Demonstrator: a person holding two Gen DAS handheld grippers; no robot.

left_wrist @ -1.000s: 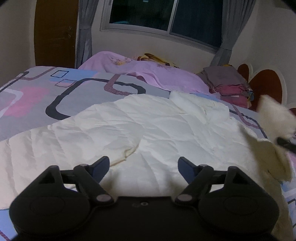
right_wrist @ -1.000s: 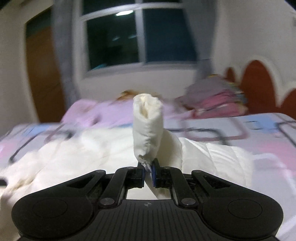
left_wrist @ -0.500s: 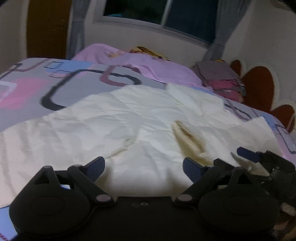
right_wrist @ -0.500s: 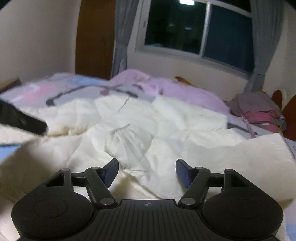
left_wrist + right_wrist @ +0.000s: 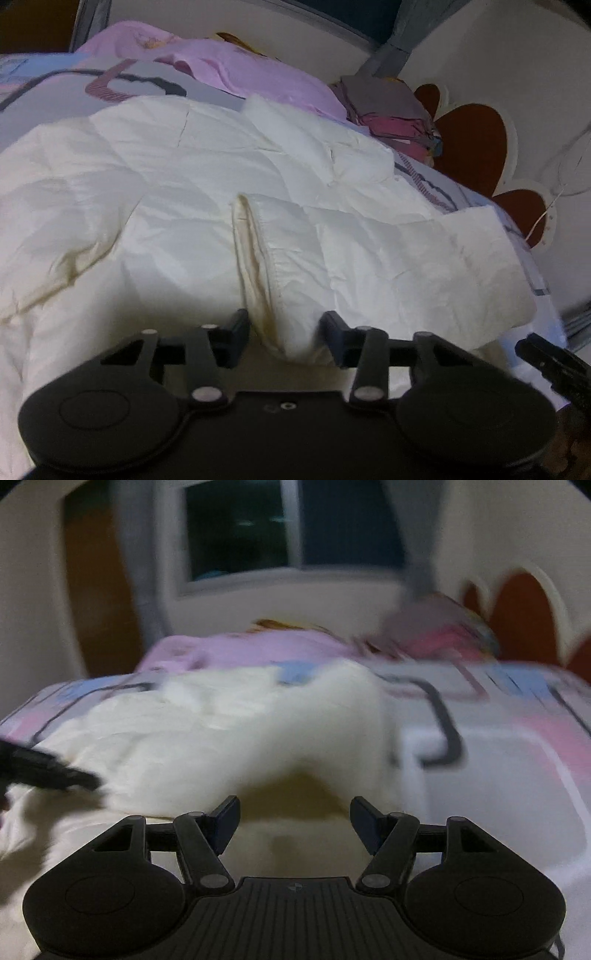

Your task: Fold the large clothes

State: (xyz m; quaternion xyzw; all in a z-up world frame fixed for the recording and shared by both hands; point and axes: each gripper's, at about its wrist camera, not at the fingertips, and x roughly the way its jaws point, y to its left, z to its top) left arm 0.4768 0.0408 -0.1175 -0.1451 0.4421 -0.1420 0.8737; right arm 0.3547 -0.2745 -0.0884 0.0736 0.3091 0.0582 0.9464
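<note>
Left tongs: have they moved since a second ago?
Yes. The left tongs have come forward and down over the cream garment; the purple blanket looms nearer, and their jaws are closing around a raised fold.

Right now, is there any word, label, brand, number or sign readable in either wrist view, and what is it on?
None can be read.
The white garment shows no tag or print.
The bedsheet carries only shapes, no letters.
The small mark on the right gripper body is too small to read.
The folded stack and pink cloth show no legible text.
</note>
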